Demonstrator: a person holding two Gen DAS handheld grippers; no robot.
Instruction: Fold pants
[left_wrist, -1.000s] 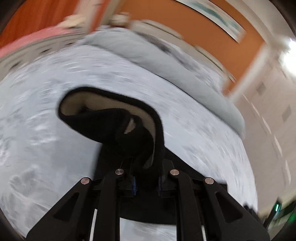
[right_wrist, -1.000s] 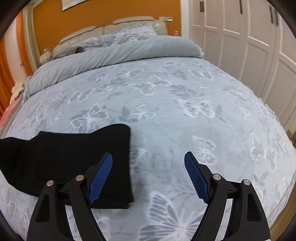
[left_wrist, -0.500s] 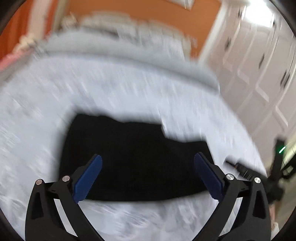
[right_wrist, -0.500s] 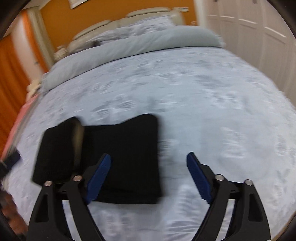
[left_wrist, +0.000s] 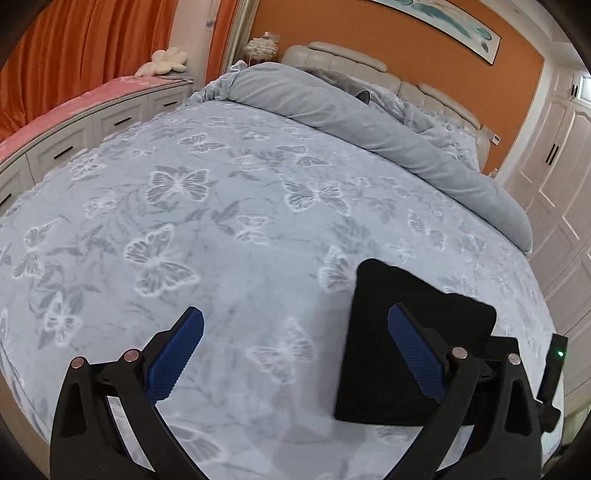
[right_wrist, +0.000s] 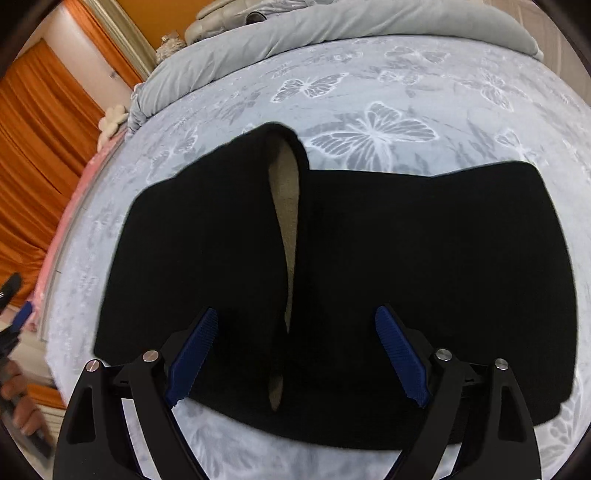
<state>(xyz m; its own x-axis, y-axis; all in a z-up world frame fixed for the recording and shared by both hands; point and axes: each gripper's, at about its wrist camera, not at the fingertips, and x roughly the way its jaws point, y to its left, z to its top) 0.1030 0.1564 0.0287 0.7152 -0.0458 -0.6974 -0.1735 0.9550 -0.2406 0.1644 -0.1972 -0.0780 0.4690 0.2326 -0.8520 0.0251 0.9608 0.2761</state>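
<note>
The black pants (right_wrist: 388, 258) lie folded on the bed, with a flap laid over the left part and its beige lining (right_wrist: 286, 206) showing along the fold. My right gripper (right_wrist: 295, 354) is open and empty, low over the near edge of the pants. In the left wrist view the pants (left_wrist: 373, 332) lie at the lower right. My left gripper (left_wrist: 295, 354) is open and empty over the bedspread, its right finger in front of the pants.
The bed has a grey butterfly bedspread (left_wrist: 221, 206) with a rolled grey duvet (left_wrist: 351, 110) by the headboard. White drawers with a pink top (left_wrist: 74, 122) stand left, white wardrobe doors (left_wrist: 561, 177) right. The other gripper's body (left_wrist: 554, 369) shows at the right edge.
My left gripper let go of the pants flap, opened and swung away to the left. My right gripper moved in close over the folded pants.
</note>
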